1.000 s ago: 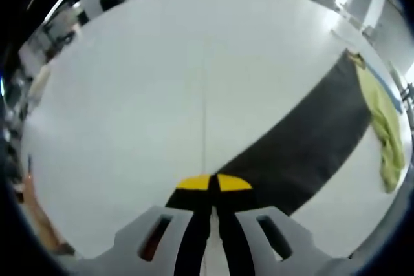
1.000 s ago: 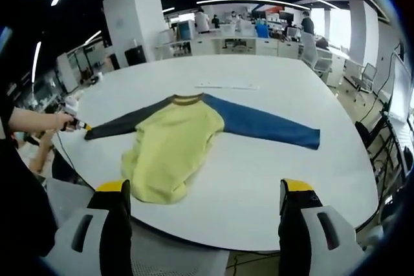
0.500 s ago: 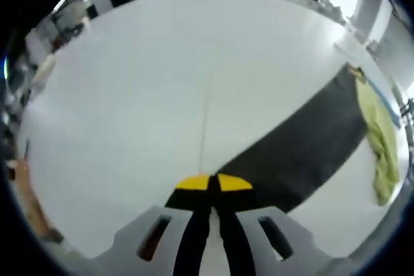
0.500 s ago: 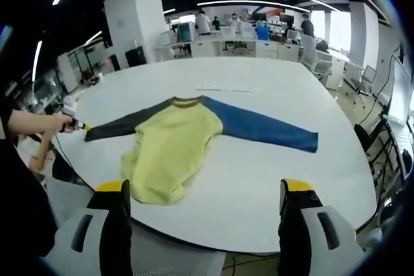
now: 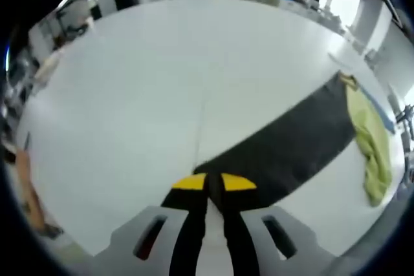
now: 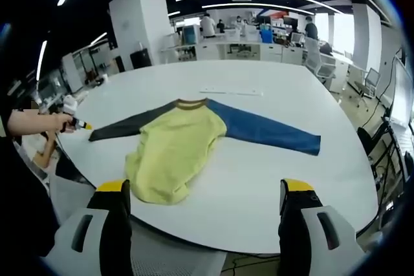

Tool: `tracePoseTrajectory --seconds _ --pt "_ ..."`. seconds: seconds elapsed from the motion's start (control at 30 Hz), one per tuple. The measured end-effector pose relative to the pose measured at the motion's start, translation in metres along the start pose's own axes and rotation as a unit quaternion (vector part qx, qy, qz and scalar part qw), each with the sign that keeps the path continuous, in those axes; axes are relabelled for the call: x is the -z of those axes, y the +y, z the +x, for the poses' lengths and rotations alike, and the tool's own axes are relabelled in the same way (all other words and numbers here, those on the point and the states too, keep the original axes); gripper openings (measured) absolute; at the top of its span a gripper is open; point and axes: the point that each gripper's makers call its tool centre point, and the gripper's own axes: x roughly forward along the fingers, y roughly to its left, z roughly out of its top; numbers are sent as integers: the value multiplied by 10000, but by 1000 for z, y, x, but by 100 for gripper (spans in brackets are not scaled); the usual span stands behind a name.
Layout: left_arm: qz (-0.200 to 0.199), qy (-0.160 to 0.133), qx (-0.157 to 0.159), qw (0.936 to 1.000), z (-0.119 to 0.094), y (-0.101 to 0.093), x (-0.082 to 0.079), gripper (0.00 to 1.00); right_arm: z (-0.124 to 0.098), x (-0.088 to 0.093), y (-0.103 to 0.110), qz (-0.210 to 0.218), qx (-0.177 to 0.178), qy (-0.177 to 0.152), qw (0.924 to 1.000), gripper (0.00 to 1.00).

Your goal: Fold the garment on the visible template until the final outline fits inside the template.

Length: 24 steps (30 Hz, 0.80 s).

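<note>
A long-sleeved shirt lies spread on the white table (image 6: 272, 185): a yellow-green body (image 6: 171, 156), a dark grey sleeve (image 6: 123, 127) and a blue sleeve (image 6: 268, 132). My left gripper (image 5: 214, 184) is shut on the cuff of the dark grey sleeve (image 5: 284, 150), which stretches away to the yellow-green body (image 5: 369, 153). In the right gripper view, that left gripper (image 6: 76, 123) is seen at the far left, held by a hand. My right gripper (image 6: 206, 205) is open, off the table's near edge, with nothing between its jaws.
A thin seam line (image 5: 199, 121) runs across the white tabletop. A pale strip (image 6: 231, 91) lies on the table beyond the collar. Desks, chairs and people fill the office behind. An office chair (image 6: 372, 137) stands at the table's right.
The left gripper has pulled the dark sleeve's cuff slightly, and its view has shifted. The right gripper's view has barely moved; the shirt looks slightly shifted with it.
</note>
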Motion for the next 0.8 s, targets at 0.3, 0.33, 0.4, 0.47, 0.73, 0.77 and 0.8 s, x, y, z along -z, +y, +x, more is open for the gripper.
tracePoseTrajectory --seconds 0.3,0.33,0.4,0.47,0.73,0.77,0.8 --pt "-136 -251 241 9993 -21 -19 4 13 -2 0 2 -9 -120 -100 9999 96" --pt "-117 -328 287 9990 -23 -21 3 13 -2 0 2 -7 -133 -113 9998 96" --pt "-132 -383 338 9986 -27 -25 4 15 -4 1 1 5 -162 -139 9998 95" --pt "-184 -462 417 9979 -34 -31 5 17 -5 2 -1 4 -173 -159 9997 95" --pt "-125 -581 577 9966 -57 -50 13 23 -8 1 -10 28 -246 -228 9994 95" --pt "-129 -605 608 9962 -60 -53 14 24 -8 1 -10 27 -255 -237 9994 95" --pt "-104 -640 671 9956 -64 -57 15 25 -7 0 -10 14 -271 -243 9993 95"
